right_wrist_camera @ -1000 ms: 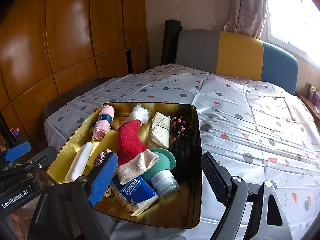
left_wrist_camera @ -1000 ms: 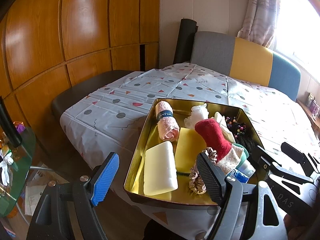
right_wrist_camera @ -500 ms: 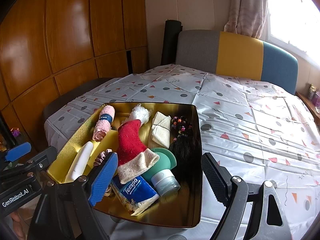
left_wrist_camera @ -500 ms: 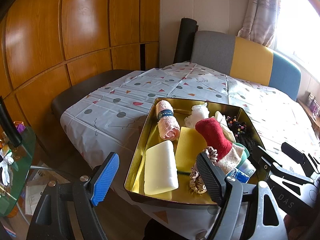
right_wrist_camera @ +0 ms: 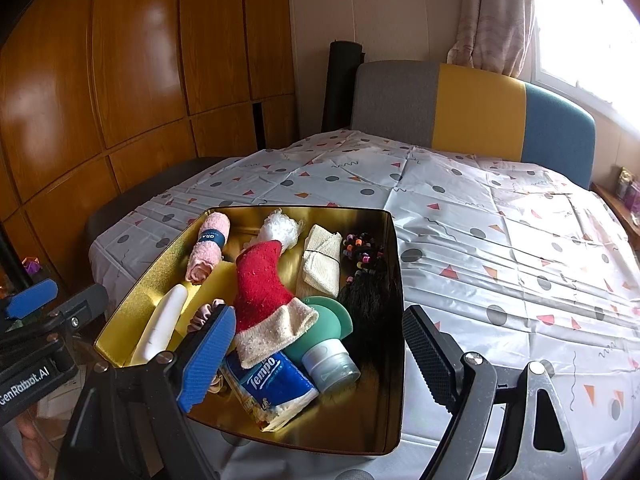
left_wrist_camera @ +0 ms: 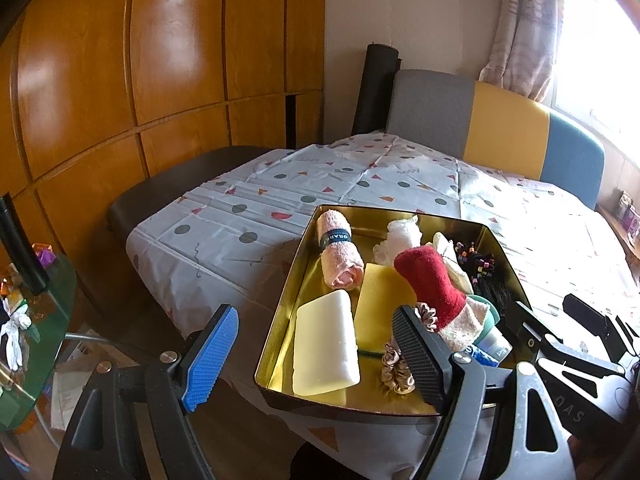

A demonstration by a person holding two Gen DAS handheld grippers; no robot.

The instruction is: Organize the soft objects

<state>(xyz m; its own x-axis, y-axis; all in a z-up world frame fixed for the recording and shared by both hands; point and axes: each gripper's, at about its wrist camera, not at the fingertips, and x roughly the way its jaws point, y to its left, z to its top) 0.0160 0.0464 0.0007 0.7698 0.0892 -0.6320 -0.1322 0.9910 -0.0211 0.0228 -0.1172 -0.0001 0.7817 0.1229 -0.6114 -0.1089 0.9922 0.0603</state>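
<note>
Your left gripper [left_wrist_camera: 316, 356] and right gripper [right_wrist_camera: 318, 356] both hang with jaws wide apart, nothing between them — at the tin's [right_wrist_camera: 394, 360] near edge. Inside, near to far: tissue pack [right_wrist_camera: 272, 384] and bottle [right_wrist_camera: 330, 360], cap toward you; red sock [right_wrist_camera: 260, 292] with cuff toward you, toe pointing away; pink towel roll [right_wrist_camera: 208, 248] lying lengthwise near-to-far at the back left.
</note>
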